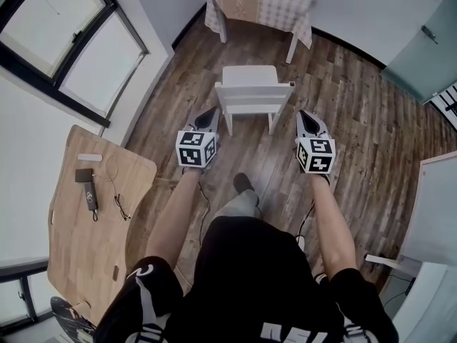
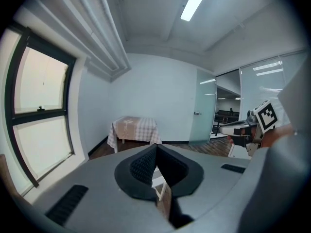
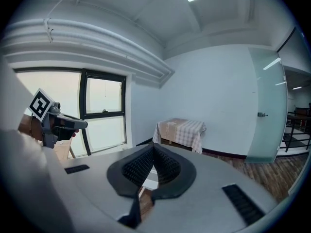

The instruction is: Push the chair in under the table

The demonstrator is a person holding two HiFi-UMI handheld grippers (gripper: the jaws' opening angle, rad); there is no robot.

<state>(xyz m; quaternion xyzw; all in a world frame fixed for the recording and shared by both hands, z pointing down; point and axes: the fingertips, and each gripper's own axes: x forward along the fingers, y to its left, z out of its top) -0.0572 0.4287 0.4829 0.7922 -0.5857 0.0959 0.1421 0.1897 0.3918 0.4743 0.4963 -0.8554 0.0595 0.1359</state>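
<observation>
A white chair (image 1: pixel 251 93) stands on the wood floor, its back rail toward me. Beyond it is a small table under a checked cloth (image 1: pixel 264 2), apart from the chair. My left gripper (image 1: pixel 211 114) is shut and empty, just left of the chair's back rail. My right gripper (image 1: pixel 305 118) is shut and empty, just right of the rail. Neither visibly touches the chair. The left gripper view shows the table (image 2: pixel 133 128) far ahead and a sliver of white chair (image 2: pixel 158 182) below the shut jaws. The right gripper view shows the same table (image 3: pixel 181 131).
A wooden desk (image 1: pixel 93 227) with a black device and cables stands at my left, beside a large window (image 1: pixel 61 38). A glass door (image 1: pixel 421 41) is at the right, and white furniture (image 1: pixel 435 220) stands near my right side.
</observation>
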